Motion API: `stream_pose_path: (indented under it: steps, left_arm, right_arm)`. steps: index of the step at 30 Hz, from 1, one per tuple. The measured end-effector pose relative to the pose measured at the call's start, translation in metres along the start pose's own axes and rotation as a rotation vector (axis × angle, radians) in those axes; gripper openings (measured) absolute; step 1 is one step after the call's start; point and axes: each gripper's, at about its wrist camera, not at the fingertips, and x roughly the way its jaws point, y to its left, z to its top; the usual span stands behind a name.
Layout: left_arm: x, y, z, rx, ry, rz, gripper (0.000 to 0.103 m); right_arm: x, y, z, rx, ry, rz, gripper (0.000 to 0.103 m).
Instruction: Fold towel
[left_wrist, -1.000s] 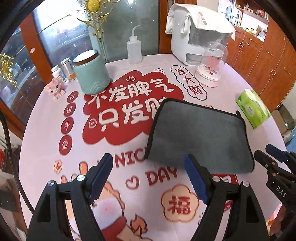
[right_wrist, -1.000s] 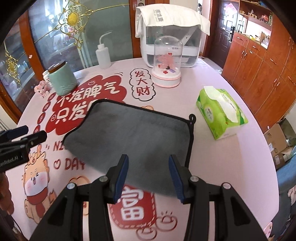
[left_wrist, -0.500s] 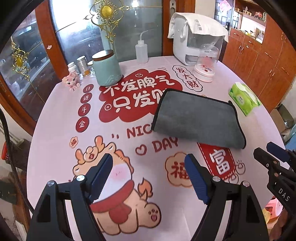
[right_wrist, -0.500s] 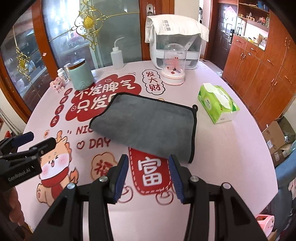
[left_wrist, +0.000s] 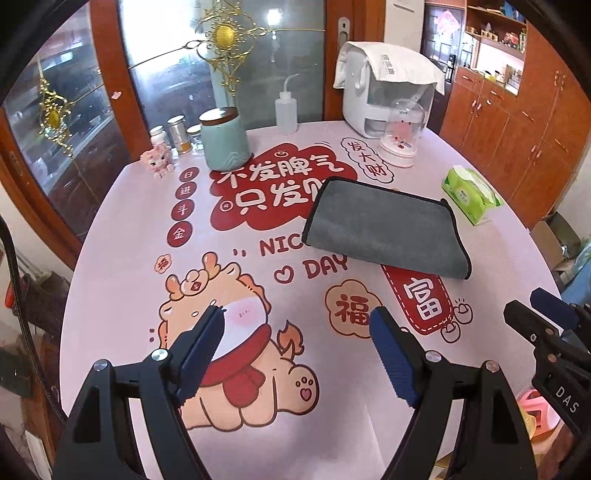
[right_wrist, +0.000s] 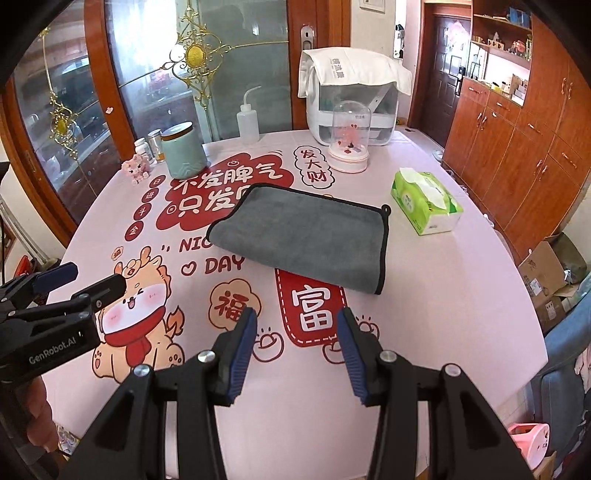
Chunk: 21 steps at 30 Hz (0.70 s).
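A: Towel (right_wrist: 306, 234), item one: grey, black-edged, lying flat as a doubled rectangle near the middle of the surface (right_wrist: 461, 295), hanging loop at its far right corner. Fold looks done, or one more to go.

B: Left of the towel?

A: Pink toy (right_wrist: 136, 169); jars (right_wrist: 147, 147), contents too small to tell; green lidded canister (right_wrist: 183, 155), lid on, contents hidden. Behind the towel: squeeze bottle (right_wrist: 248, 123), looks near empty. Behind and right of it: glass dome (right_wrist: 350, 138) over a pink figure, white appliance (right_wrist: 351, 96) draped with a cloth. Right of the towel: green tissue pack (right_wrist: 426, 201), a tissue standing out of its slot.

B: Tools?

A: Left tool (left_wrist: 295, 326): released, jaws spread wide, holding nothing, well short of the towel on the near side. Right tool (right_wrist: 297, 330): released too, narrower gap, nothing between the pads, also on the near side and apart from the towel.

B: And if another fold is wanted?

A: My judgement: take both corners of one short end, one tool each, pinching both layers so the top one doesn't slide. Lift low, carry across, match black edge to black edge, then set down before letting go. Keep clear of the tissue pack on the right.
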Motion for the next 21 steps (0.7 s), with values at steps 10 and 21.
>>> stream_pose_path:
  steps: [10,21]
  left_arm:
    - [-0.037,0.008,-0.013,-0.099,-0.042,0.053,0.080]
    - [-0.077,-0.013,-0.039,-0.107,-0.056,0.109,0.080]
  right_arm:
    - [-0.018,0.005,-0.002,-0.084,-0.002,0.086,0.046]
    - [-0.055,-0.001,-0.015,-0.153,-0.044,0.114,0.057]
